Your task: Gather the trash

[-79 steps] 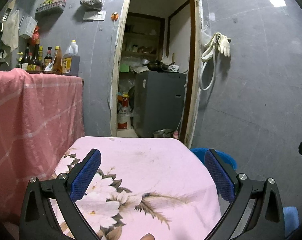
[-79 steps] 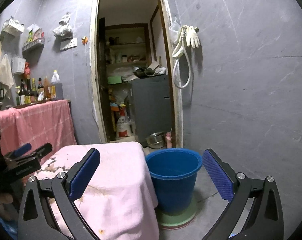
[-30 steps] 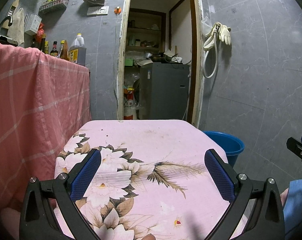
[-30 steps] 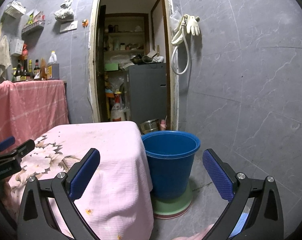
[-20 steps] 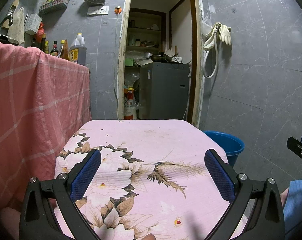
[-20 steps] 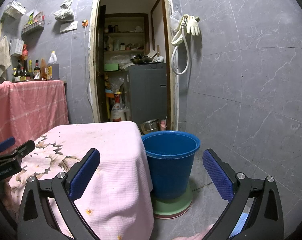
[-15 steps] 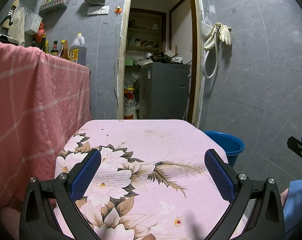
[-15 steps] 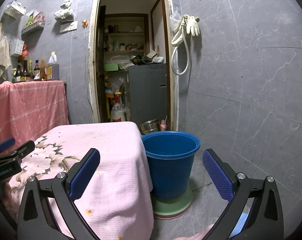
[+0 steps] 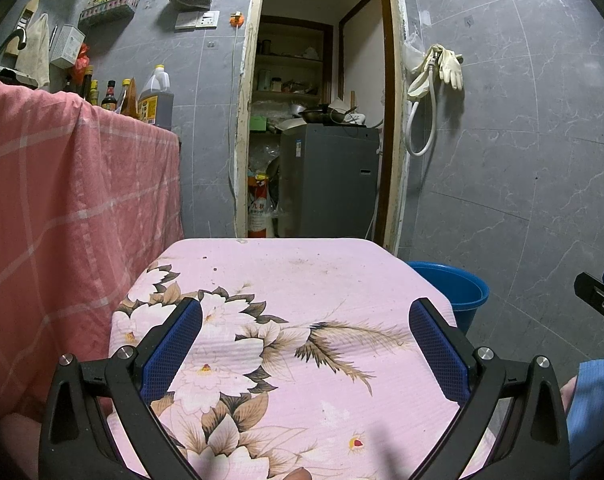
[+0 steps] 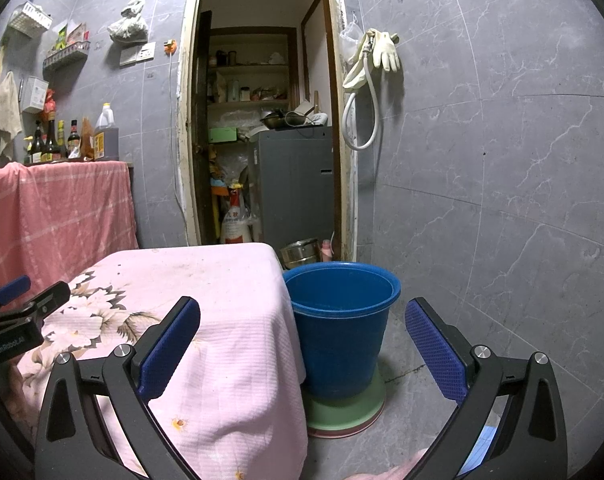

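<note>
Left wrist view.
- Left gripper (image 9: 305,338): 2 blue-padded fingers spread wide, nothing between them, touching nothing; it hangs above the near half of the table.
- Table (image 9: 302,276): covered by a pink cloth with a floral print, small dark specks toward its far edge. No piece of trash can be made out on it.
- Blue bucket (image 9: 458,288): on the floor just beside the table's far right corner, only part of the rim and wall showing.
- Right gripper, fingertip only (image 9: 600,300): at the right edge of the view.
- Pink checked cloth (image 9: 61,208): hangs at left; bottles (image 9: 155,96) stand on top, labels too small to read.
- Doorway (image 9: 318,120): far centre, with a grey appliance (image 9: 330,180) inside and a white sack (image 9: 257,216) bearing red print that cannot be read.
- Gloves and hose (image 9: 442,68): hang on the grey tiled wall at right.

Right wrist view.
- Right gripper (image 10: 302,340): 2 blue pads set wide apart, empty, in contact with nothing.
- Blue bucket (image 10: 342,328): between the pads in the view, near the table's right side, standing on a green base (image 10: 346,412); interior appears bare.
- Left gripper (image 10: 17,320): at the left edge, its body lettered "GenRobot.AI".
</note>
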The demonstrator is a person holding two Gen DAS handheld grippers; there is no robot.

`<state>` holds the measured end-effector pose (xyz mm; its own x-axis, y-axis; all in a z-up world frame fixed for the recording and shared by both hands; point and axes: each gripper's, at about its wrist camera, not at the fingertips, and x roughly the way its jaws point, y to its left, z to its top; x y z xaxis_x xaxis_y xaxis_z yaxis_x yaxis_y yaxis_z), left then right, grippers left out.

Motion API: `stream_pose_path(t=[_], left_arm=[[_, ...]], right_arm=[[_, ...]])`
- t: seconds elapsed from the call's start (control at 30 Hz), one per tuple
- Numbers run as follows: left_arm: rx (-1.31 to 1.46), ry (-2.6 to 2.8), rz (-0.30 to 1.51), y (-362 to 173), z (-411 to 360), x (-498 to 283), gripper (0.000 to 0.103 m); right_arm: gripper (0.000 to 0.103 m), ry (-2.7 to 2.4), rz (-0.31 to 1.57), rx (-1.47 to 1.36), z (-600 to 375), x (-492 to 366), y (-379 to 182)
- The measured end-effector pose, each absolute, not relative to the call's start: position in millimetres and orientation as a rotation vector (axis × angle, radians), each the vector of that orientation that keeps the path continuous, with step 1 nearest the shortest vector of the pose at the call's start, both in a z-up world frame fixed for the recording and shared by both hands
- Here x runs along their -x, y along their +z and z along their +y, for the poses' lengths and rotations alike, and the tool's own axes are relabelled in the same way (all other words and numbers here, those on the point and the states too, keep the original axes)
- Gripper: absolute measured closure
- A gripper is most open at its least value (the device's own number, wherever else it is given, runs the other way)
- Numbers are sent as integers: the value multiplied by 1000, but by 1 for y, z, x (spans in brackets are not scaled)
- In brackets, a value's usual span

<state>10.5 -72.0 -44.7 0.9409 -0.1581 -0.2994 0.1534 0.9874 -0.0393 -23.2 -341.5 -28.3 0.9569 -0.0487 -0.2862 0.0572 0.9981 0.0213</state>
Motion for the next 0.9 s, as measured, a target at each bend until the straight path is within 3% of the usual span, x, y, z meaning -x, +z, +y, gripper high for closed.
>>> stream_pose_path(t=[0.9], left_arm=[[17,-162,312,-48,-67,-11,2]], right_arm=[[0,-54,291,-30,-340,23,-29]])
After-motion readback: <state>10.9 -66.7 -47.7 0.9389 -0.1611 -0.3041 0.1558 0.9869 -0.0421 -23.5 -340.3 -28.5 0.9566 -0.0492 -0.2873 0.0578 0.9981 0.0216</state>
